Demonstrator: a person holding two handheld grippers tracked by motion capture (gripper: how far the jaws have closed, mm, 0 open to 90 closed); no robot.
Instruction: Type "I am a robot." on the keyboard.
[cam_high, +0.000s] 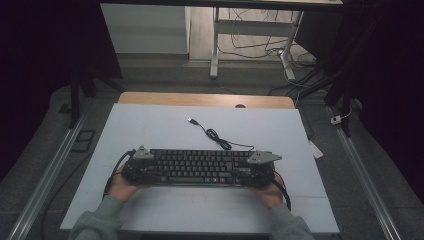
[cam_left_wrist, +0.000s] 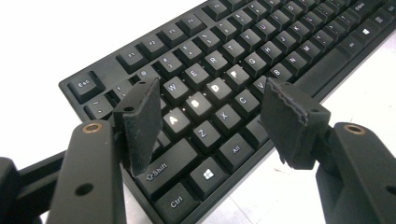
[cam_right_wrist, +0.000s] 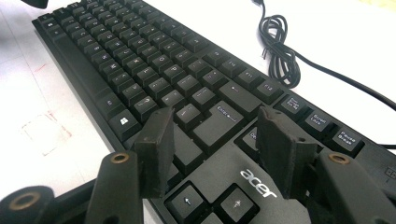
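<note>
A black Acer keyboard (cam_high: 197, 167) lies flat on the white table top (cam_high: 200, 210), near its front edge. Its black cable (cam_high: 216, 136) runs in a loose coil toward the back and ends in a USB plug (cam_high: 191, 120). My left gripper (cam_high: 142, 170) hovers at the keyboard's left end. In the left gripper view the left gripper (cam_left_wrist: 209, 86) is open above the lit A, S, D keys, with the pads clear of the keyboard (cam_left_wrist: 243, 60). My right gripper (cam_high: 252, 171) is at the right end. The right gripper (cam_right_wrist: 214, 114) is open over the Enter and arrow keys of the keyboard (cam_right_wrist: 140, 70).
A wooden table edge (cam_high: 205, 99) shows behind the white top. Beyond it stand a desk leg (cam_high: 215, 45) and loose floor cables (cam_high: 260, 47). Metal rails (cam_high: 45, 180) run along both sides of the table. Faint red marks (cam_right_wrist: 44, 133) are on the surface in front of the keyboard.
</note>
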